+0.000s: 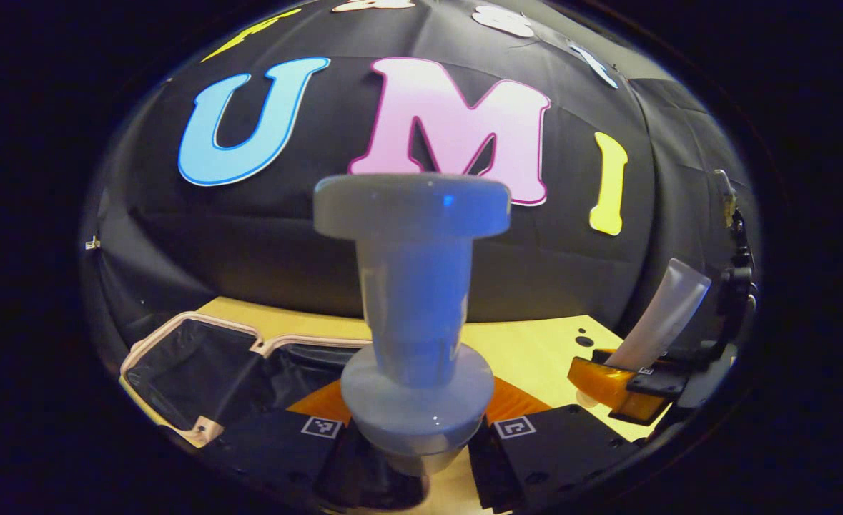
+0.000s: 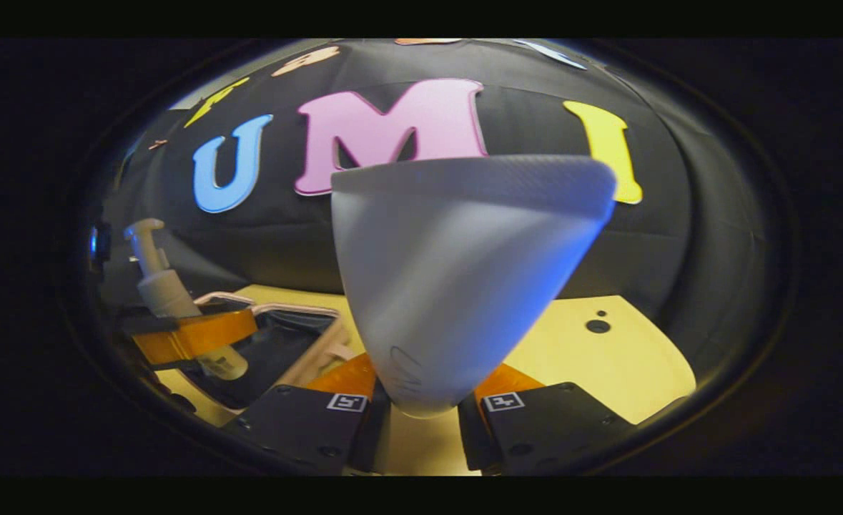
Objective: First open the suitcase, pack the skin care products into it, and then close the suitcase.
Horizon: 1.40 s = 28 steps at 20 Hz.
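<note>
A white pump bottle stands upright between the fingers of my left gripper, which is shut on its body. Behind it to the left lies the open suitcase, pale-rimmed with a black lining. My right gripper is shut on a white tube, crimped end up. In the left gripper view the right gripper and its tube hang at the far right, above the table. In the right gripper view the left gripper holds the pump bottle over the suitcase.
The yellow table has small dark holes toward its right side. The black cloth wall rises right behind the table's far edge.
</note>
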{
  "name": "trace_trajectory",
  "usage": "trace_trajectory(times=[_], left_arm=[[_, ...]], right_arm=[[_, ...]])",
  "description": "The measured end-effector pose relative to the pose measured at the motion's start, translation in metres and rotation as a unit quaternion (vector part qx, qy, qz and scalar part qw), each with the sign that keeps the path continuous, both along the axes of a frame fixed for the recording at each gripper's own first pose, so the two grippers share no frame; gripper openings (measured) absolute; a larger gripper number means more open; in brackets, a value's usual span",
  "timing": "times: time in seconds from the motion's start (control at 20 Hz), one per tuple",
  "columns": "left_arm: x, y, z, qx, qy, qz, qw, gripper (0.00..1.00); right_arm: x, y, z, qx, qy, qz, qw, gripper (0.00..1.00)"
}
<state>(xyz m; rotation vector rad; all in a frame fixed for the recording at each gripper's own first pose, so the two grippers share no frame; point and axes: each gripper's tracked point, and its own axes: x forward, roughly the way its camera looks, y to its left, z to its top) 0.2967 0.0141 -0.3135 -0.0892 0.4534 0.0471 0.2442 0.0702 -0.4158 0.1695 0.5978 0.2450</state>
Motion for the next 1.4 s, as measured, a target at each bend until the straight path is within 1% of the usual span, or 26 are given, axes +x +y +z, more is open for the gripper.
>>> trace_trajectory(times=[0.1,0.2,0.3,0.45,0.5,0.55,0.7,0.75,0.8,0.85,0.9,0.95,1.05,1.15,1.2,1.3,1.35,1.4], left_arm=[[-0.011,0.040,-0.022,0.004,0.044,0.011,0.999,0.62],[-0.021,0.069,-0.050,-0.012,0.097,0.018,0.995,0.62],[-0.027,0.086,-0.075,-0.026,0.143,0.017,0.989,0.62],[-0.031,0.094,-0.096,-0.023,0.188,-0.009,0.982,0.62],[-0.031,0.095,-0.102,-0.022,0.206,-0.018,0.978,0.65],[-0.031,0.093,-0.109,-0.025,0.225,-0.029,0.974,0.62],[-0.027,0.092,-0.132,-0.019,0.275,-0.040,0.960,0.62],[-0.027,0.095,-0.139,-0.012,0.290,-0.038,0.956,0.66],[-0.026,0.097,-0.146,-0.007,0.301,-0.039,0.953,0.63],[-0.027,0.098,-0.152,-0.003,0.317,-0.041,0.947,0.63],[-0.024,0.099,-0.154,-0.001,0.322,-0.040,0.946,0.66],[-0.021,0.099,-0.156,0.001,0.328,-0.036,0.944,0.67],[-0.016,0.103,-0.161,0.009,0.339,-0.024,0.941,0.64],[-0.017,0.108,-0.165,0.027,0.348,-0.011,0.937,0.65],[-0.016,0.110,-0.166,0.033,0.347,-0.005,0.937,0.65],[-0.011,0.111,-0.165,0.030,0.333,0.005,0.943,0.65],[-0.008,0.108,-0.161,0.026,0.320,0.010,0.947,0.67],[-0.005,0.109,-0.153,0.022,0.305,0.016,0.952,0.72]], right_arm=[[-0.006,0.035,0.011,0.011,-0.004,0.022,1.000,0.44],[-0.012,0.065,0.018,0.025,-0.002,0.038,0.999,0.44],[-0.017,0.089,0.023,0.035,-0.001,0.048,0.998,0.44],[-0.023,0.114,0.028,0.045,0.002,0.062,0.997,0.44],[-0.025,0.119,0.029,0.048,0.004,0.065,0.997,0.44],[-0.026,0.122,0.028,0.049,0.006,0.067,0.997,0.44],[-0.024,0.123,0.024,0.052,0.012,0.065,0.996,0.44],[-0.024,0.122,0.023,0.055,0.016,0.063,0.996,0.44],[-0.023,0.121,0.021,0.057,0.019,0.062,0.996,0.44],[-0.022,0.119,0.019,0.059,0.022,0.061,0.996,0.44],[-0.021,0.118,0.018,0.060,0.025,0.062,0.996,0.48],[-0.022,0.117,0.016,0.061,0.028,0.062,0.996,0.43],[-0.020,0.117,0.012,0.064,0.034,0.062,0.995,0.43],[-0.019,0.119,0.007,0.069,0.044,0.064,0.995,0.44],[-0.018,0.120,0.005,0.070,0.047,0.065,0.994,0.44],[-0.019,0.124,0.004,0.069,0.051,0.068,0.994,0.43],[-0.018,0.126,0.003,0.067,0.052,0.070,0.994,0.43],[-0.017,0.130,0.003,0.067,0.055,0.073,0.994,0.43]])
